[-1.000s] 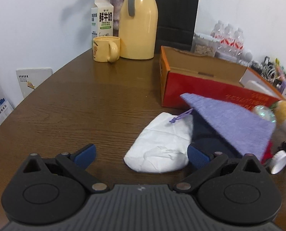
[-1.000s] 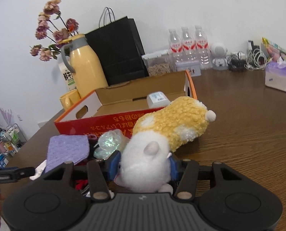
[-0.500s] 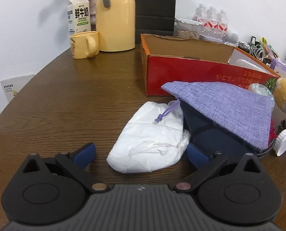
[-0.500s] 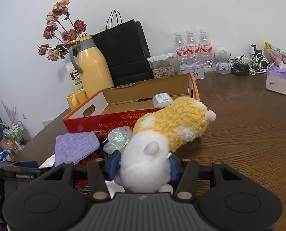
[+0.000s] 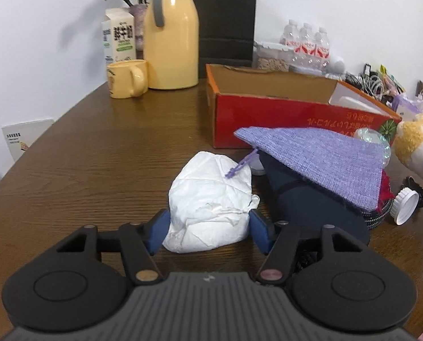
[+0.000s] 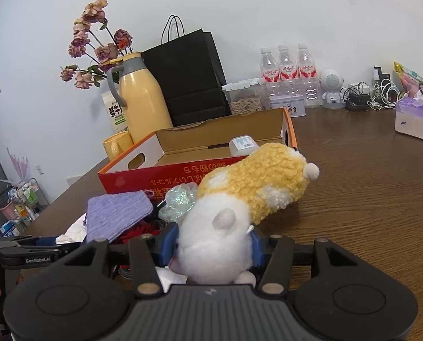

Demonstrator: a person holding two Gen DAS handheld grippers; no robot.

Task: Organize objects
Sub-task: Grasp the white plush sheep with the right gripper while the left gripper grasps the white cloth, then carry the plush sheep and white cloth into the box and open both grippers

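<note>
Closing on crinkled (papery) bundle [image 5: 211,204].

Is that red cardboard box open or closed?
Open. The red box has no lid over it; its brown inside shows, with a small white container in it.

Dark brown wood-grain table [image 5: 103,153], curved edge at left. On it, far left corner: yellow mug [image 5: 127,78], yellow thermos jug [image 5: 171,42], milk carton [image 5: 119,38], black paper bag [image 5: 225,20]. Centre: open red cardboard box [image 5: 282,122]. Just before box: crumpled white bundle [image 5: 211,204], purple cloth [image 5: 325,156] over dark heap, white cap [image 5: 404,206]. Right of heap: yellow-white plush toy [image 6: 248,199]. Far right: tissue pack [image 6: 413,119].
</note>
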